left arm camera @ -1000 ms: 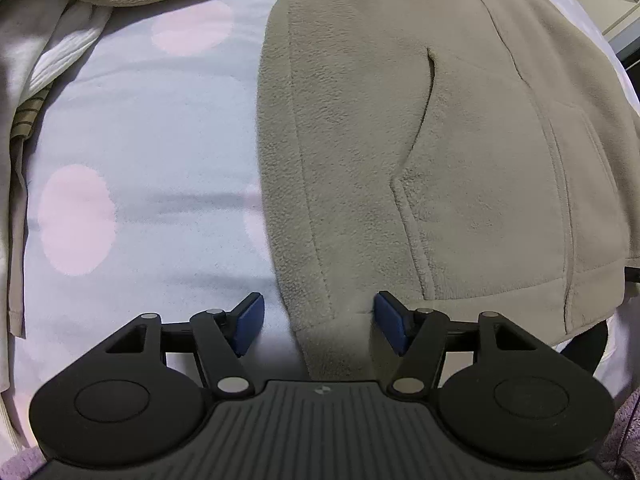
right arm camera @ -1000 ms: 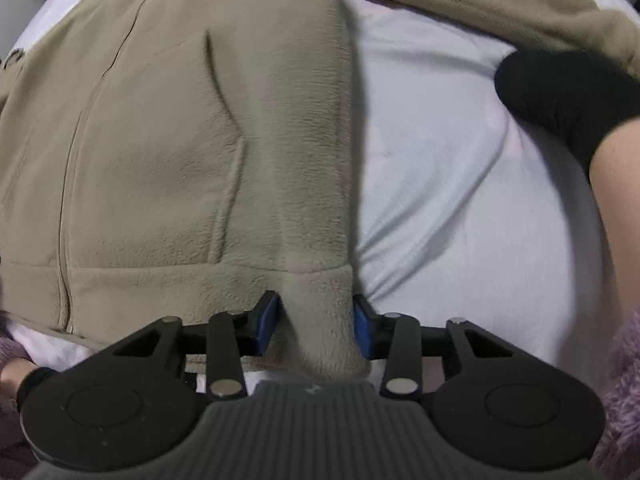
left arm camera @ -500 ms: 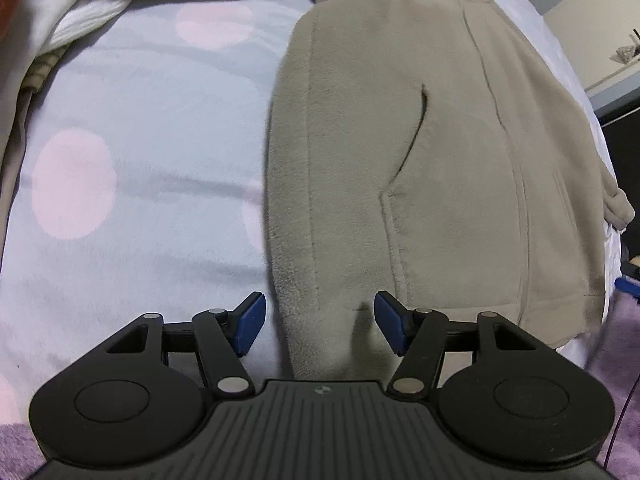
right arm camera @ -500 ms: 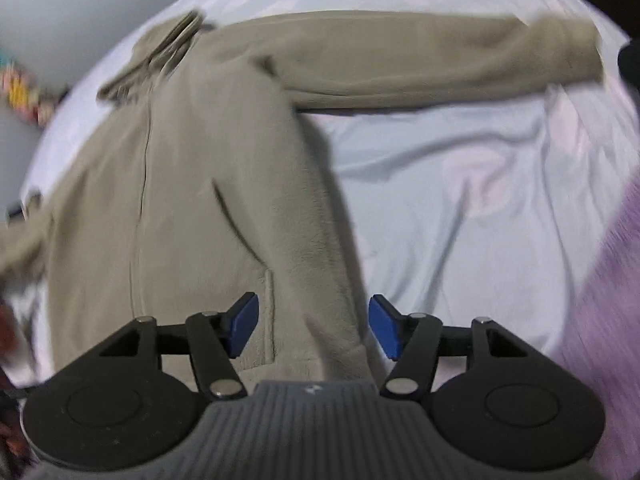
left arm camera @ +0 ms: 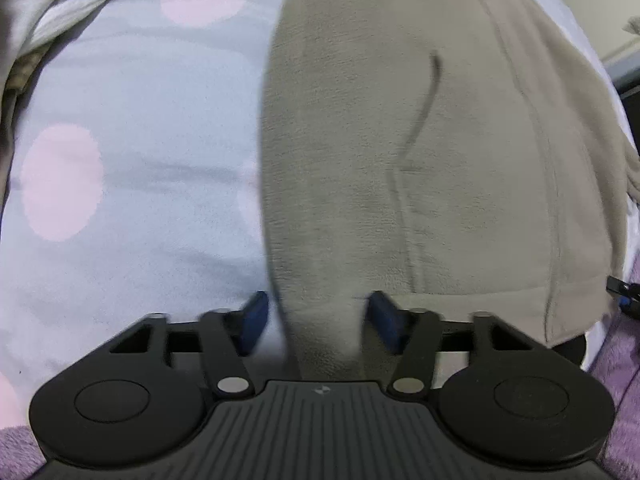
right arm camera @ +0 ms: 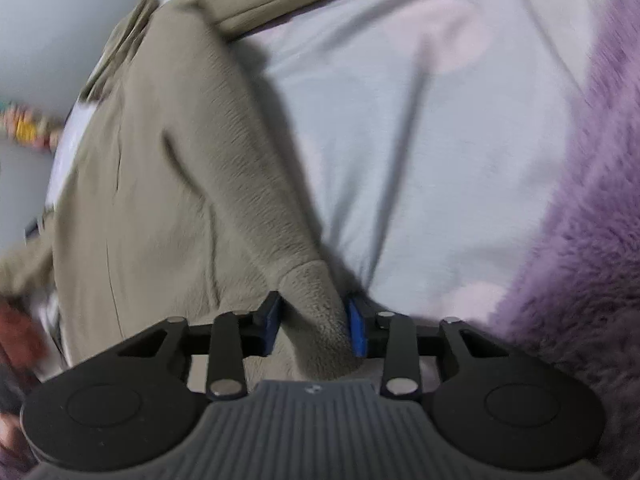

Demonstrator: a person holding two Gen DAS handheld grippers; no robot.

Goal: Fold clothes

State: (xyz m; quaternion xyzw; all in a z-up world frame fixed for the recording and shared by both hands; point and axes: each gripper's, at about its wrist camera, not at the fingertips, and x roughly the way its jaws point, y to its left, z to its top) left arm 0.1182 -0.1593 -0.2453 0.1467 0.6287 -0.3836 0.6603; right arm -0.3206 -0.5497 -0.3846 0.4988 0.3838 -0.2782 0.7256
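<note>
Beige fleece, a zip-front jacket with slanted pockets, lies spread front-up on the pale blue bedsheet with pink dots, one sleeve stretched out sideways across the bed at the top of the right wrist view. Half a second ago the right tongs stood wide open above the hem; now their blue pads are pressed against a bunched corner of the hem on that side, pinching it. The left tongs have narrowed too, yet a gap shows between each pad and the hem corner that rises between them, so they are not gripping. My reading is that both lower corners are being taken up, which fits lifting the hem towards the collar for a fold, though the left side needs to close first. A fuzzy purple fabric fills the right edge. No box, basket or other container shows in either view.
</note>
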